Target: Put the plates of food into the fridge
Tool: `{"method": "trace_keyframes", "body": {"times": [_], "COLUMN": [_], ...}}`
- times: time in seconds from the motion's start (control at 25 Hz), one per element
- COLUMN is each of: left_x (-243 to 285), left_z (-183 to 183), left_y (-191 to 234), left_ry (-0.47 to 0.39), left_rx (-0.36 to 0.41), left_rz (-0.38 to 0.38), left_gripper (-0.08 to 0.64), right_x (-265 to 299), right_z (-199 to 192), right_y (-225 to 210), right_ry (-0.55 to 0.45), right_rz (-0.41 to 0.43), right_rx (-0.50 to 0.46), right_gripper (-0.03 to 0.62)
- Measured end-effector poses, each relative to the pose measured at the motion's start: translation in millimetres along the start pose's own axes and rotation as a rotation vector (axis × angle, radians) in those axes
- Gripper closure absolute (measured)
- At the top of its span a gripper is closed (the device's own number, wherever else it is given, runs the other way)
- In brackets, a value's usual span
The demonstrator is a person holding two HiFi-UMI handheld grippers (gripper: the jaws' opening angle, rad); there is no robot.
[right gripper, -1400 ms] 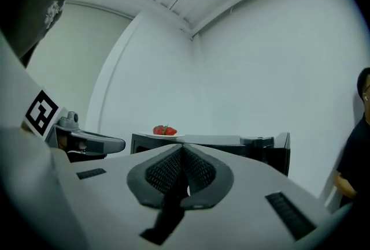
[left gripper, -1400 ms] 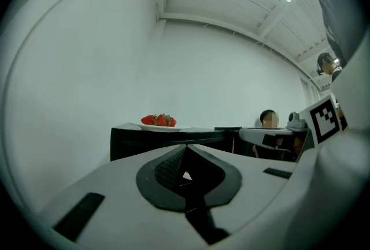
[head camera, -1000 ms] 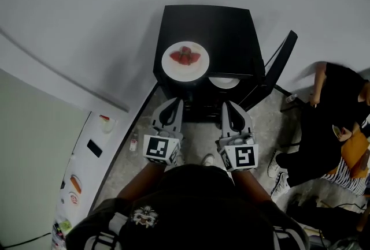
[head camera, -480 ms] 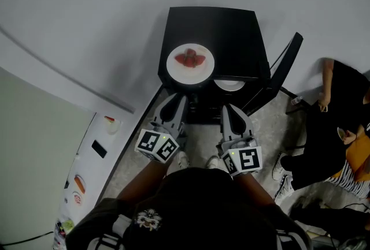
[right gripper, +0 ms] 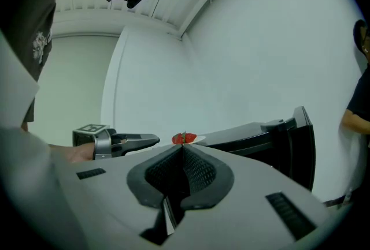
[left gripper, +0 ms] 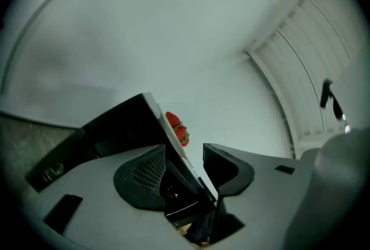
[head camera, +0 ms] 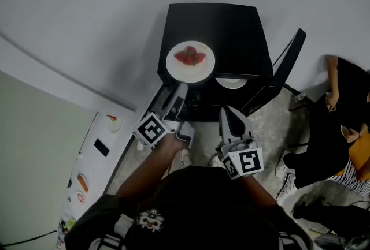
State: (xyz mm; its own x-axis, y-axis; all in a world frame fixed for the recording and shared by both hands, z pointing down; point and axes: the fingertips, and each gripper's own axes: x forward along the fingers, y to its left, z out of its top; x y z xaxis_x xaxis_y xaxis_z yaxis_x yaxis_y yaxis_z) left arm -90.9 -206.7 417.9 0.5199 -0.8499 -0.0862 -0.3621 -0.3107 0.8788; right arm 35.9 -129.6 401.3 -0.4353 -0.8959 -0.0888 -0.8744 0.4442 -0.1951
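A white plate of strawberries (head camera: 190,61) rests on the front left of the black mini fridge's top (head camera: 231,29). Another white plate (head camera: 231,82) shows inside the fridge, whose door (head camera: 287,67) hangs open to the right. My left gripper (head camera: 178,94) is rolled on its side at the fridge's front edge, just below the strawberry plate. Its jaws are opening (left gripper: 184,150); the fridge's top edge and the plate rim (left gripper: 173,138) stand between them, and the pads are not pressing. The strawberries (left gripper: 178,127) lie beyond. My right gripper (head camera: 226,113) hangs lower, shut (right gripper: 183,148) and empty.
A person in black (head camera: 341,104) sits on the floor to the right of the open door. At the left, a white counter (head camera: 92,162) carries small food items and a dark phone (head camera: 101,148). A grey wall runs behind the fridge.
My left gripper has rolled onto its side, risen to the fridge's front edge below the strawberry plate, and opened its jaws. The right gripper has barely moved.
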Motion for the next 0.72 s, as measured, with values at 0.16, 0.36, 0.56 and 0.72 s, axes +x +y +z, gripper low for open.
{"method": "trace_keyframes", "body": {"times": [0.16,0.36,0.56,0.72], "left_x": [11.5,23.4,28.8,33.6], "left_z": [2.1,4.6,6.8,5.0], "left_y": [-5.1,-0.8,-6.1,-2.6], "left_ry": [-0.012,-0.006,-0.007,-0.003], "left_rx": [-0.203,-0.254,-0.310,-0.333], "left_rz": [-0.051,-0.046,-0.042,-0.030], "left_gripper": [0.364,0.364,0.399,0.448], "right_x": [-0.8,-2.2,-10.9,-14.4], "right_z": [0.4,9.8,7.9,9.1], "right_y": [1.8,11.2,13.7,12.4], "right_ry": [0.001,-0.027,-0.023,-0.027], "right_rz": [0.014,0.031,0.034,0.028], "right_rx": [-0.013,-0.107,-0.098,-0.110], "right_gripper": [0.566,0.566,0.566,0.566]}}
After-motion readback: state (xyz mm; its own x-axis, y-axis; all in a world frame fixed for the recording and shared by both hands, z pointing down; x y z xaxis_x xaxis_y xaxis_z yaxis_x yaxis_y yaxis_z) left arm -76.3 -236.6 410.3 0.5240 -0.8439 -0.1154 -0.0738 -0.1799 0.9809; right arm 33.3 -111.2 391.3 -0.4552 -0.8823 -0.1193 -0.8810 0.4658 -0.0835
